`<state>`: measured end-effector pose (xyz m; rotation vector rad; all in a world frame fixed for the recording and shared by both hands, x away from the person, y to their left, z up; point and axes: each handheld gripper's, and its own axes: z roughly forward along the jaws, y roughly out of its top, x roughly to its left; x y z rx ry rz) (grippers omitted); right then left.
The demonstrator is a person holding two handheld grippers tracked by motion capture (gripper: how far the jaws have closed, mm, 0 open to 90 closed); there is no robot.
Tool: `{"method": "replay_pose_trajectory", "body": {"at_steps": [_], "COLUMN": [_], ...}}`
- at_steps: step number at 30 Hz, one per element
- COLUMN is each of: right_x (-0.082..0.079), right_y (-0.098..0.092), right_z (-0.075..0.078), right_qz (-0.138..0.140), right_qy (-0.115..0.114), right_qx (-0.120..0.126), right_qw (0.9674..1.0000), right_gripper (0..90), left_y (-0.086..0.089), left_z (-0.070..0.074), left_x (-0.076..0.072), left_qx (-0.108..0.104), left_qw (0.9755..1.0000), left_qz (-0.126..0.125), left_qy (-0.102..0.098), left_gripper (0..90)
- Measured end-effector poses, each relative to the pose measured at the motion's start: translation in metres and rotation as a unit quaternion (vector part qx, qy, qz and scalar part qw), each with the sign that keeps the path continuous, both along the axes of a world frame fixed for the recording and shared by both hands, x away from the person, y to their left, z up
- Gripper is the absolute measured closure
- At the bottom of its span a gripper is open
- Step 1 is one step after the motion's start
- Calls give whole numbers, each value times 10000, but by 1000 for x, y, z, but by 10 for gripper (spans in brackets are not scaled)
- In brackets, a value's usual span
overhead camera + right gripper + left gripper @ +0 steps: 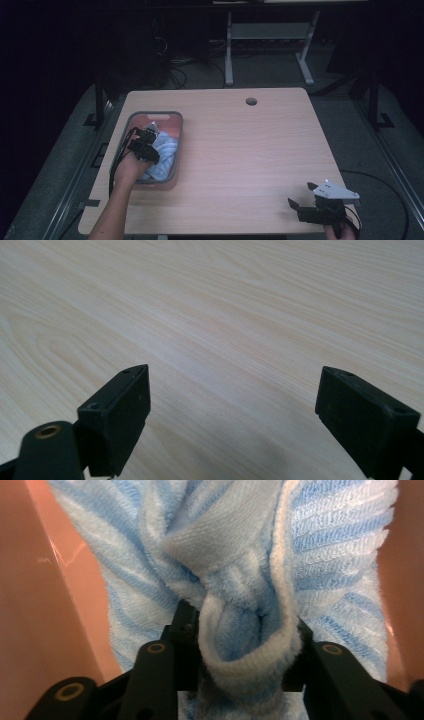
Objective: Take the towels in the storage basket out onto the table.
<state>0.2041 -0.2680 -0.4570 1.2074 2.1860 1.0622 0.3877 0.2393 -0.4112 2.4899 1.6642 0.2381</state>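
On the wooden worktop (240, 150) near its left edge, the left gripper (245, 645) pinches the blue striped towel (240, 555) inside the pink basin (177, 145), not yet lifted out, while the right gripper (232, 400) waits wide open at the near right corner.

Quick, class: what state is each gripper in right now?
Left gripper: shut on the towel in the basin.
Right gripper: open, holding nothing.

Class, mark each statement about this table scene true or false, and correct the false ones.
1. The left gripper is clamped on a fold of the blue-and-white striped towel. True.
2. The towel lies flat on the bare table. False: it sits bunched in the pink bin.
3. The right gripper holds a second cloth. False: its jaws stand open over bare wood.
4. The bin is on the table's left side in the high view. True.
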Motion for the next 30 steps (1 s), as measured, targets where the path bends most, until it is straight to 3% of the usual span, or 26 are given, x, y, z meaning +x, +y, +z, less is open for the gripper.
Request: {"method": "replay_pose_trajectory", "body": {"at_steps": [3, 4, 7, 8, 10, 13, 14, 15, 16, 18, 19, 21, 22, 23, 24, 25, 27, 30], "right_x": [0, 0, 2, 2, 2, 2, 2, 2, 2, 2, 2, 2, 2, 2, 2, 2, 2, 2], "right_y": [-2, -2, -6, -6, -7, -9, -9, -9, -9, -10, -10, -11, -11, -11, -11, -11, -10, -10], "right_z": [1, 1, 0, 0, 1, 2, 2, 2, 2, 3, 3, 3, 3, 3, 4, 4, 4, 5], "right_qz": [-69, -69, -156, -156, -170, -233, -235, -235, -228, -232, -217, -243, -243, -239, -246, -251, -258, -242], "right_qy": [6, 6, 14, 14, 3, 18, 20, 20, 25, 5, 2, -11, -11, -24, -30, -35, -25, -44], "right_qx": [33, 33, 61, 61, 67, 76, 75, 75, 76, 69, 83, 102, 102, 103, 98, 94, 96, 55], "right_qw": [10000, 10000, 9999, 9999, 9998, 9997, 9997, 9997, 9997, 9997, 9997, 9997, 9997, 9997, 9996, 9996, 9996, 9997], "right_gripper": [138, 138, 138, 138, 138, 138, 138, 138, 138, 138, 138, 138, 138, 138, 138, 138, 138, 138], "left_y": [8, 8, 17, 17, 21, 24, 26, 26, 28, 28, 27, 27, 27, 29, 29, 30, 30, 31], "left_z": [4, 4, 8, 8, 11, 14, 18, 18, 23, 25, 30, 32, 35, 40, 40, 46, 48, 54], "left_x": [-1, -1, -4, -4, -6, -9, -10, -10, -13, -15, -19, -21, -23, -26, -26, -29, -31, -32], "left_qx": [-309, -309, -700, -700, -924, -1086, -1262, -1262, -1501, -1559, -1685, -1725, -1788, -1962, -1962, -2041, -2038, -2140], "left_qw": [9994, 9994, 9972, 9972, 9950, 9923, 9897, 9897, 9857, 9844, 9818, 9809, 9791, 9757, 9757, 9738, 9739, 9710], "left_qz": [56, 56, 162, 162, 239, 329, 353, 353, 401, 395, 399, 371, 379, 337, 337, 294, 259, 247], "left_qy": [-129, -129, -204, -204, -299, -491, -577, -577, -647, -710, -784, -819, -892, -916, -916, -961, -965, -1040], "left_gripper": [662, 665, 666, 666, 666, 666, 665, 666, 665, 665, 664, 664, 664, 662, 662, 661, 661, 661]}}
